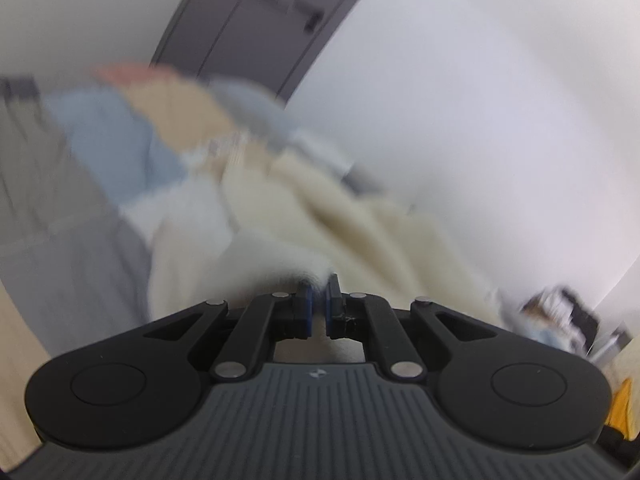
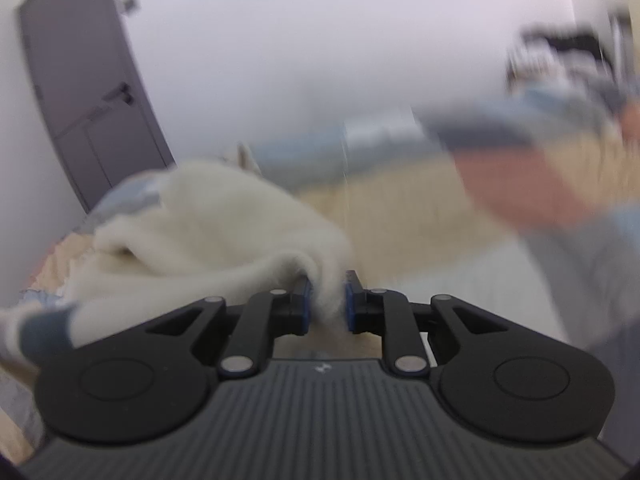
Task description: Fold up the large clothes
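Fluffy cream garment [image 2: 208, 216], bunched, soft folds

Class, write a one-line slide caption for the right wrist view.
Right gripper shut on a fold of the cream fleece garment, blurred grey door behind.

door: grey door [image 2: 80, 92] | wall: white wall [image 2: 320, 40] | rest: blurred

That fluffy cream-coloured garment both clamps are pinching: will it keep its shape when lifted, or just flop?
The cream garment will probably flop: it already hangs in soft folds from the right gripper. Its fuzzy, thick pile suggests a secure, non-slippery pinch for the left gripper too. It looks bulky yet probably light, so it should drape and swing rather than drag.
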A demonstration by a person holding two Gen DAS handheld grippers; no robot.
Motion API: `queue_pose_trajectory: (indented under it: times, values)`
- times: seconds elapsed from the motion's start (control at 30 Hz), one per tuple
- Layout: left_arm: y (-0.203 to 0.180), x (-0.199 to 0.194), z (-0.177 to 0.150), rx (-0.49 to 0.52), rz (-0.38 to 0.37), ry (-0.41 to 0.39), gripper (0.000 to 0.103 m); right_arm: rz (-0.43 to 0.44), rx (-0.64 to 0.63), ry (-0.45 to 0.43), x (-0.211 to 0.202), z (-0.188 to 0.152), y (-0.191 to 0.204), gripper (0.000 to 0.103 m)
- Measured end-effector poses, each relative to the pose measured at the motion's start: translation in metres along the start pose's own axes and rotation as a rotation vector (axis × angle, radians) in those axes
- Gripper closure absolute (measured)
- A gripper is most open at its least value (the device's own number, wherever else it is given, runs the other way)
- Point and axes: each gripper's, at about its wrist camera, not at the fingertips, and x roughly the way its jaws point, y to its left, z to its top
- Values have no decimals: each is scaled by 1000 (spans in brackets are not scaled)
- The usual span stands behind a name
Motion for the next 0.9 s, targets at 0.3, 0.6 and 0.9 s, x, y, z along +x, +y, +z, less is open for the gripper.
queue_pose_trajectory:
  times: [0.3, 0.6, 0.9]
  values:
    - [26, 62, -26, -85, 90, 182, 94, -33, 144, 114, 30, -12, -18, 81]
    - [30, 58, -18, -151, 62, 118, 94, -6, 196, 135, 37, -13, -23, 80]
    - [20, 50, 40, -61, 133, -92, 95, 335, 33, 82, -6, -10, 31, 81]
